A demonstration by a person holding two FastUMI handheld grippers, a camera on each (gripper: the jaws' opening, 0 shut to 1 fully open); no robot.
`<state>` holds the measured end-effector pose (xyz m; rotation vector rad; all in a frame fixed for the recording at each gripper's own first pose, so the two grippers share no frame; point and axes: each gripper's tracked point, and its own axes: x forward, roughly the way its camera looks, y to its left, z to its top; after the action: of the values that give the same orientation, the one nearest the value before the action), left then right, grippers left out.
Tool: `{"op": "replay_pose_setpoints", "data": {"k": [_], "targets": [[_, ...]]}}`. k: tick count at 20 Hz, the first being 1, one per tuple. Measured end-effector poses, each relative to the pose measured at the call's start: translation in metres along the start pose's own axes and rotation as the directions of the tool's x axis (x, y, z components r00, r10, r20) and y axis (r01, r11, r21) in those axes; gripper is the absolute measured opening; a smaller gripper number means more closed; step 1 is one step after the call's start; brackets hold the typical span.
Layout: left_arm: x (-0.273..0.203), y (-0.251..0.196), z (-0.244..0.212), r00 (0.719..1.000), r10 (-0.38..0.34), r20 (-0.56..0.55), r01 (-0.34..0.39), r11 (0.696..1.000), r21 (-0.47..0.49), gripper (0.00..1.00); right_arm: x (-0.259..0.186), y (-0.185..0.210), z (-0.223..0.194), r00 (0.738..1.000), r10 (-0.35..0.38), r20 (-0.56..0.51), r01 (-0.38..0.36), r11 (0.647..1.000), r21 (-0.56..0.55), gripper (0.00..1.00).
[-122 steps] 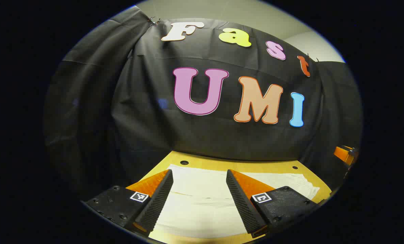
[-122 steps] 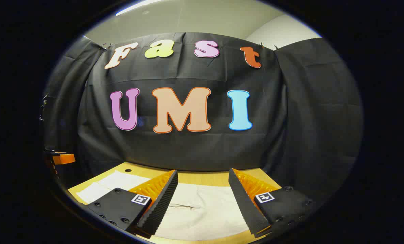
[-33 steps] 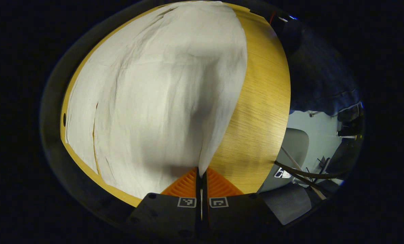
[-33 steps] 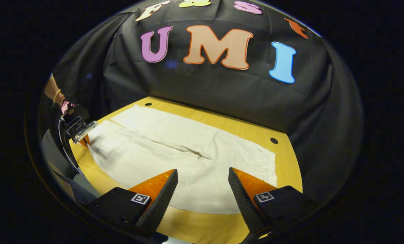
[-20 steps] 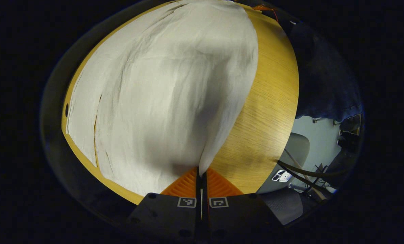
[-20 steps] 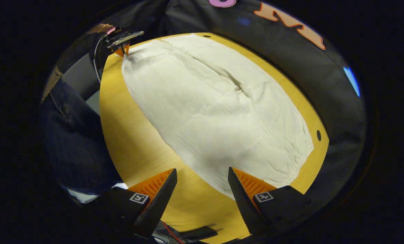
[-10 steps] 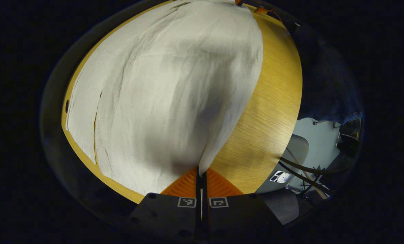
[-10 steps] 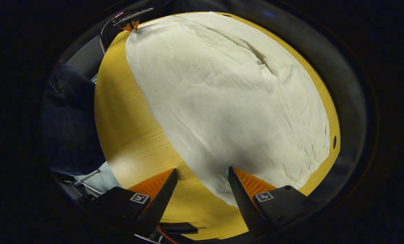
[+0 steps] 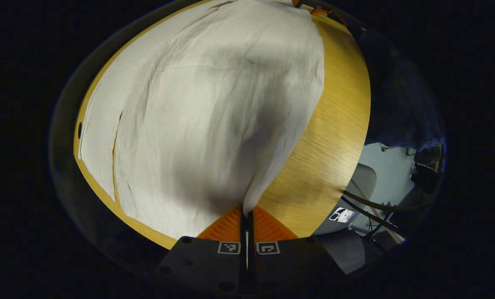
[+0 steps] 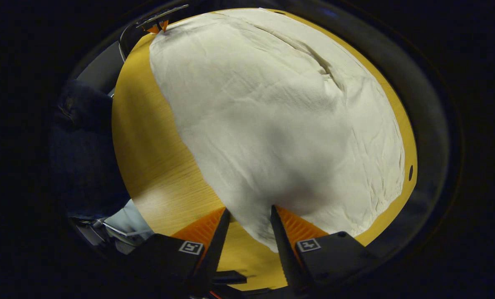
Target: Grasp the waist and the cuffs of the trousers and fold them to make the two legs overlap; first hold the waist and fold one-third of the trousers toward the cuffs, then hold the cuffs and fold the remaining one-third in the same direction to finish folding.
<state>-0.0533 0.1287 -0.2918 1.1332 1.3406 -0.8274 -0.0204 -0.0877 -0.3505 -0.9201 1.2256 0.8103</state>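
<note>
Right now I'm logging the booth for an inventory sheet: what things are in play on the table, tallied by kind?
Trousers: 1, pale, spread on the wooden table
Grippers: 2, left gripper and right gripper
Tables: 1
Total: 4

A yellow wooden table (image 9: 334, 124) carries the white trousers (image 9: 214, 116), which lie spread flat and cover most of its top. Bare wood shows on the right in the left gripper view and on the left in the right gripper view.
</note>
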Motion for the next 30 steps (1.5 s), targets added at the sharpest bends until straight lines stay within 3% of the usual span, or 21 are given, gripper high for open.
{"op": "replay_pose_setpoints", "data": {"k": [1, 2, 3, 4, 8, 13, 16, 19, 21, 24, 28, 30], "targets": [[-0.001, -0.001, -0.001, 1.000, -0.002, 0.002, 0.002, 1.000, -0.005, 0.00, 0.000, -0.004, 0.000, 1.000, -0.018, -0.003, 0.018, 1.000, 0.003, 0.54], [0.000, 0.000, -0.002, 1.000, -0.004, 0.003, 0.004, 1.000, -0.005, 0.00, -0.001, -0.009, 0.000, 0.999, -0.046, -0.002, 0.046, 0.999, 0.005, 0.36], [0.001, 0.001, -0.002, 1.000, -0.004, 0.004, 0.004, 1.000, -0.004, 0.00, -0.001, -0.014, 0.002, 0.998, -0.067, 0.003, 0.067, 0.998, 0.010, 0.28], [0.002, 0.001, -0.002, 1.000, -0.004, 0.004, 0.004, 1.000, -0.005, 0.00, 0.000, -0.015, 0.001, 0.998, -0.070, 0.003, 0.070, 0.997, 0.016, 0.10], [0.003, 0.001, -0.001, 1.000, -0.003, 0.015, 0.003, 1.000, -0.009, 0.00, -0.001, -0.014, 0.000, 0.997, -0.079, -0.018, 0.080, 0.996, 0.042, 0.04], [0.006, 0.002, -0.001, 0.999, 0.015, 0.038, -0.015, 1.000, 0.002, 0.00, -0.006, -0.014, 0.001, 0.989, -0.151, 0.002, 0.150, 0.985, 0.083, 0.04], [0.006, 0.005, 0.001, 0.994, 0.077, 0.075, -0.074, 0.996, -0.046, 0.00, -0.012, -0.017, 0.003, 0.977, -0.211, 0.032, 0.203, 0.965, 0.166, 0.04], [0.007, 0.016, 0.007, 0.971, 0.187, 0.151, -0.164, 0.975, -0.152, 0.00, -0.029, -0.024, 0.011, 0.951, -0.298, 0.085, 0.256, 0.911, 0.324, 0.04], [0.000, 0.034, 0.015, 0.942, 0.266, 0.203, -0.209, 0.942, -0.264, 0.00, -0.040, -0.032, 0.015, 0.925, -0.364, 0.107, 0.289, 0.859, 0.423, 0.04], [-0.018, 0.060, 0.023, 0.884, 0.381, 0.271, -0.232, 0.860, -0.455, 0.00, -0.058, -0.046, 0.026, 0.876, -0.464, 0.132, 0.319, 0.763, 0.562, 0.05], [-0.056, 0.114, 0.038, 0.760, 0.558, 0.335, -0.245, 0.722, -0.647, 0.00, -0.083, -0.071, 0.043, 0.805, -0.576, 0.142, 0.330, 0.634, 0.700, 0.02], [-0.081, 0.144, 0.053, 0.669, 0.645, 0.369, -0.228, 0.651, -0.724, 0.00, -0.094, -0.087, 0.052, 0.770, -0.622, 0.142, 0.325, 0.574, 0.752, 0.05]]}}
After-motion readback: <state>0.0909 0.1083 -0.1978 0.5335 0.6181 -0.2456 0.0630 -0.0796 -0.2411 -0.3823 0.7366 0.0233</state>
